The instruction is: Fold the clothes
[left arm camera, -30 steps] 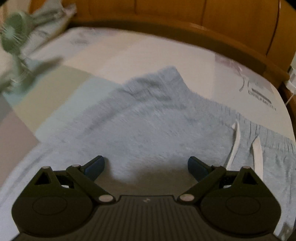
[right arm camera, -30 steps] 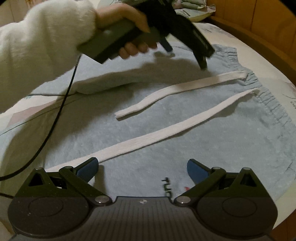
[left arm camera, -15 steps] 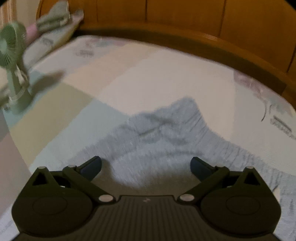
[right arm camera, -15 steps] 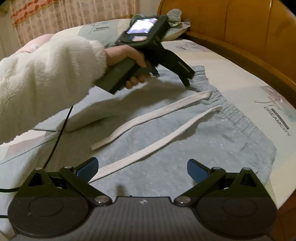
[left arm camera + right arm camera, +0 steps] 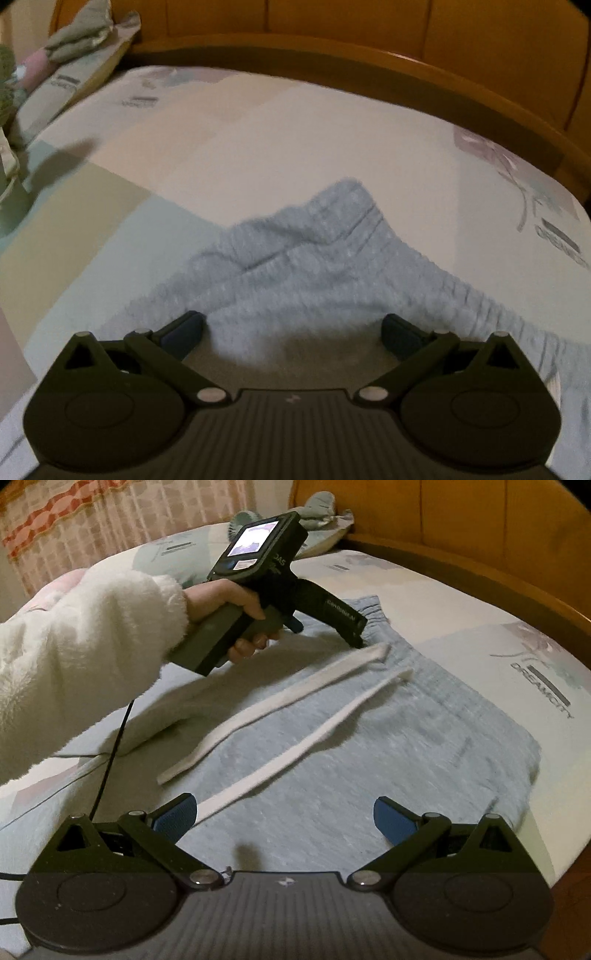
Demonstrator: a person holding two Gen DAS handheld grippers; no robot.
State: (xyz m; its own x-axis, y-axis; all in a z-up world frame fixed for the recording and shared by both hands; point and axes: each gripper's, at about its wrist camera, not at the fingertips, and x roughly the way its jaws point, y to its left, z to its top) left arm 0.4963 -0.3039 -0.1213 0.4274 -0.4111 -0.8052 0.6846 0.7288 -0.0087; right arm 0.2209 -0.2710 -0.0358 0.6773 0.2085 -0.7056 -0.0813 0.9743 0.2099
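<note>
Light blue fleece trousers [image 5: 388, 746] lie spread on the bed, with two white drawstrings [image 5: 280, 705] trailing across them from the waistband. My left gripper [image 5: 328, 635], held by a hand in a white fleecy sleeve [image 5: 85, 646], is down at the far waistband corner. In the left wrist view that rumpled corner [image 5: 332, 251] lies just ahead of the left gripper [image 5: 291, 326], which is open with cloth below its fingers. My right gripper [image 5: 284, 814] hovers open over the near part of the trousers, holding nothing.
A wooden bed frame [image 5: 480, 576] curves around the far and right sides of the mattress. Pillows [image 5: 70, 62] lie at the far left, with a green fan [image 5: 5, 74] at the frame edge. A black cable [image 5: 110, 746] hangs from the left gripper. Patterned sheet [image 5: 295, 140] lies beyond the trousers.
The left gripper has moved forward to the far waistband corner, which now fills its view. The right gripper has drawn back and up, showing more of the trousers. Both stayed open.
</note>
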